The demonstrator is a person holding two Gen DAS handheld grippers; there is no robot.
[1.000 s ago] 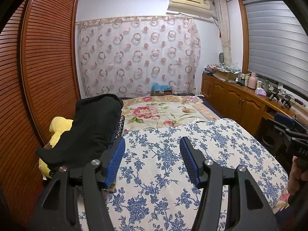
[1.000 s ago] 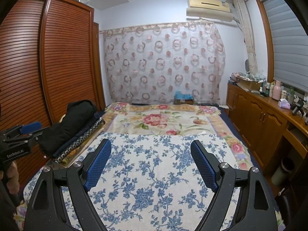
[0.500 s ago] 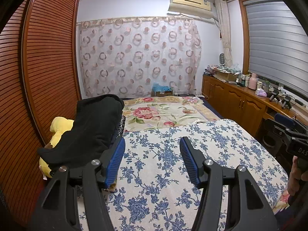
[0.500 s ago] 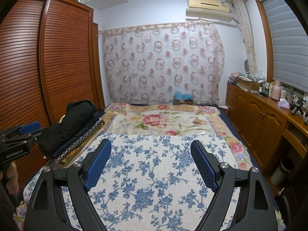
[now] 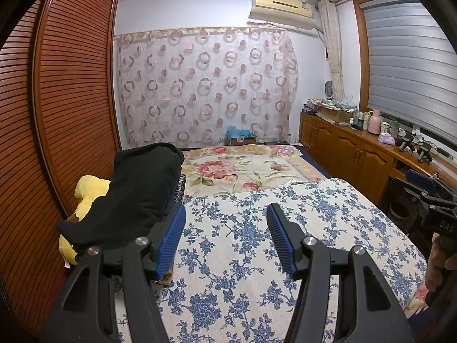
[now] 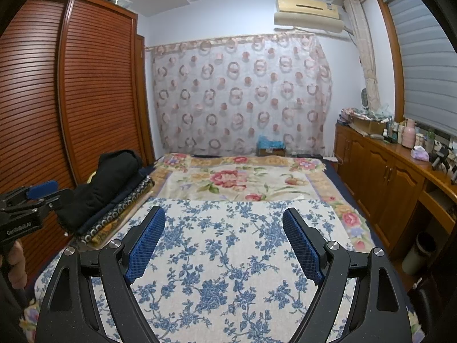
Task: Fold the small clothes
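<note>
A black garment [image 5: 134, 191] lies heaped on a stack of folded patterned cloth [image 6: 120, 217] at the left side of the bed; it also shows in the right wrist view [image 6: 105, 183]. My left gripper [image 5: 225, 220] hovers open over the blue-flowered cover [image 5: 242, 257], its left finger just right of the black garment, nothing between the pads. My right gripper [image 6: 224, 223] hangs open and wider over the same blue-flowered cover [image 6: 222, 257], empty. Each gripper appears at the edge of the other's view, held by a hand.
A yellow plush toy [image 5: 85, 194] sits under the black garment by the slatted wardrobe [image 5: 57, 114]. A pink-flowered blanket [image 6: 237, 180] covers the far half of the bed. Wooden cabinets [image 6: 385, 180] with bottles line the right wall. A patterned curtain [image 6: 242, 94] hangs behind.
</note>
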